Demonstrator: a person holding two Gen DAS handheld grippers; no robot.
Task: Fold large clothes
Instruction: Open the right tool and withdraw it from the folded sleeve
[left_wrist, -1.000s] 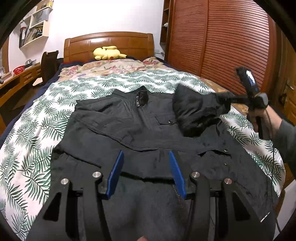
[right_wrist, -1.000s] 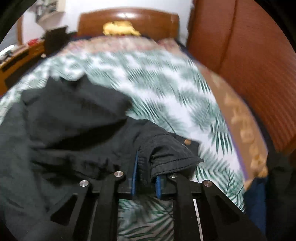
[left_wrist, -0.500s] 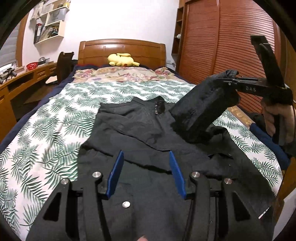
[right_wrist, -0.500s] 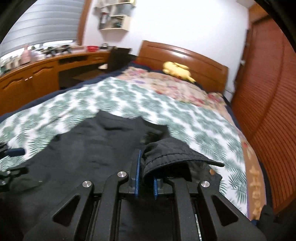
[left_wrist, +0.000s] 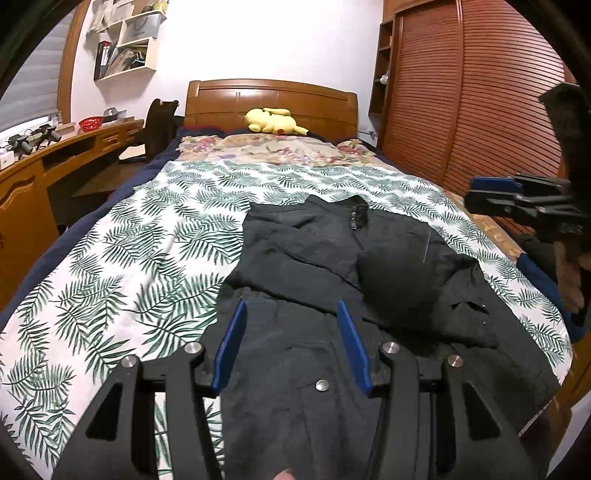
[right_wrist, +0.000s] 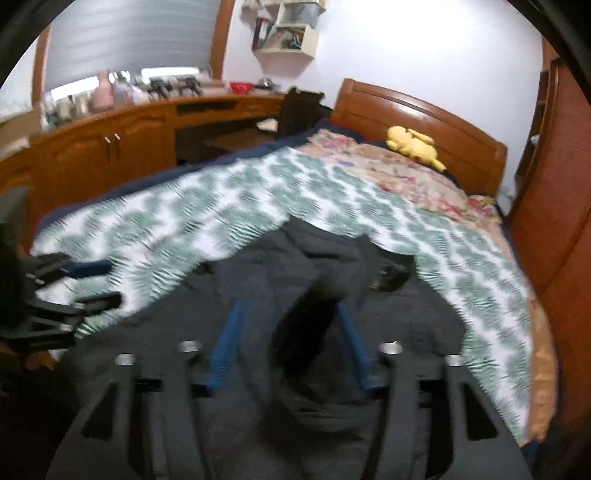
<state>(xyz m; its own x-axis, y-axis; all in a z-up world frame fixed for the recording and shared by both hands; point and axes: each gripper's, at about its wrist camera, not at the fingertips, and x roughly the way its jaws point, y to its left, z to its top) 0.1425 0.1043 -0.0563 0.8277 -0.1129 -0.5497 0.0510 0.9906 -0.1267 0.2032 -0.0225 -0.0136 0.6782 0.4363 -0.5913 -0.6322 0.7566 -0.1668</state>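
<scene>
A large black jacket (left_wrist: 332, 266) lies flat on the bed, collar toward the headboard, with its right sleeve (left_wrist: 402, 284) folded in over the chest. My left gripper (left_wrist: 290, 325) is open and empty, hovering over the jacket's lower front. My right gripper (right_wrist: 288, 325) is open over the jacket (right_wrist: 295, 295), with the dropped sleeve (right_wrist: 306, 332) lying below its jaws; this view is blurred. The right gripper also shows at the right edge of the left wrist view (left_wrist: 476, 192). The left gripper shows at the left of the right wrist view (right_wrist: 99, 284).
The bed has a palm-leaf cover (left_wrist: 147, 266) and a wooden headboard (left_wrist: 269, 99) with a yellow plush toy (left_wrist: 271, 120). A wooden desk (left_wrist: 44, 162) and chair (left_wrist: 159, 122) stand left. A slatted wardrobe (left_wrist: 480, 92) stands right.
My right gripper carried the sleeve up and across the jacket, then opened and let it drop onto the chest. It has pulled back to the right. My left gripper stayed open.
</scene>
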